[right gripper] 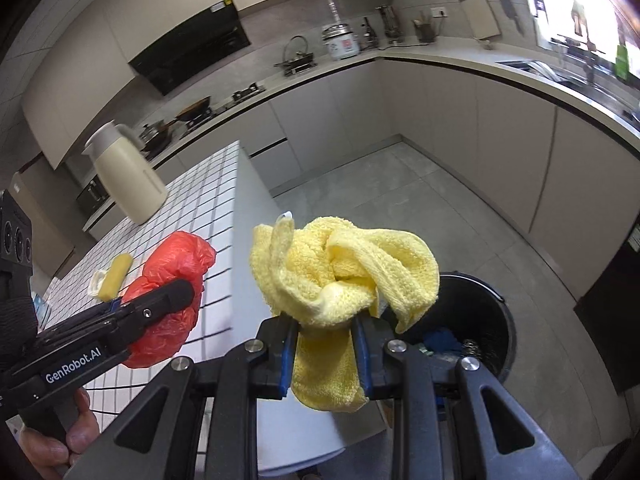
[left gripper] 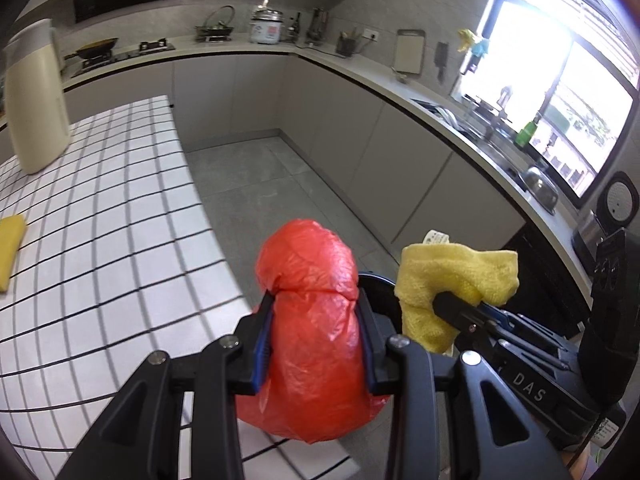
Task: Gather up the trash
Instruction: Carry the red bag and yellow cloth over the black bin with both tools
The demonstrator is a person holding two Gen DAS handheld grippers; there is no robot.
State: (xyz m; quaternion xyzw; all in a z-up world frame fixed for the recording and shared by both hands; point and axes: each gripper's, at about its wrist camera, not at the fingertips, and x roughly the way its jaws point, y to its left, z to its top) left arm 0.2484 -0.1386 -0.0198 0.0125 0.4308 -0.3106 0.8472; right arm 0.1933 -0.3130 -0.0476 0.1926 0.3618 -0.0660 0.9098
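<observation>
- In the left wrist view we see the left gripper [left gripper: 316, 328] closed on a red plastic bag [left gripper: 312, 320]; its two blue pads press the bag at the sides, so the jaws stand narrow, not fully together.
- The bag is pinched at the middle: one bulge stands above the pads toward 12 o'clock and a bigger bulge hangs below toward 6 o'clock.
- At 3 o'clock from the bag we see the right gripper [left gripper: 452, 304], and it holds a crumpled yellow cloth [left gripper: 452, 276].
- In the right wrist view the right gripper [right gripper: 326, 350] has its blue pads tight on the yellow cloth [right gripper: 344, 276]. The jaws are narrow, and most of the cloth bunches above the pads while a smaller part hangs between the fingers.
- In this view the left gripper [right gripper: 172, 292] is at 9 o'clock, with the red plastic bag [right gripper: 172, 288] in it, and a hand [right gripper: 60, 436] grips its handle at the lower left.
- A black bin [right gripper: 476, 320] stands on the grey floor at 4 o'clock from the cloth, partly hidden behind it. We see some blue and dark things inside, but we cannot tell what they are.
- The white checked table [left gripper: 100, 220] lies at 9 o'clock from the red bag. On it stand a cream jug [left gripper: 36, 100] and a folded yellow cloth [left gripper: 10, 248] at the left edge.
</observation>
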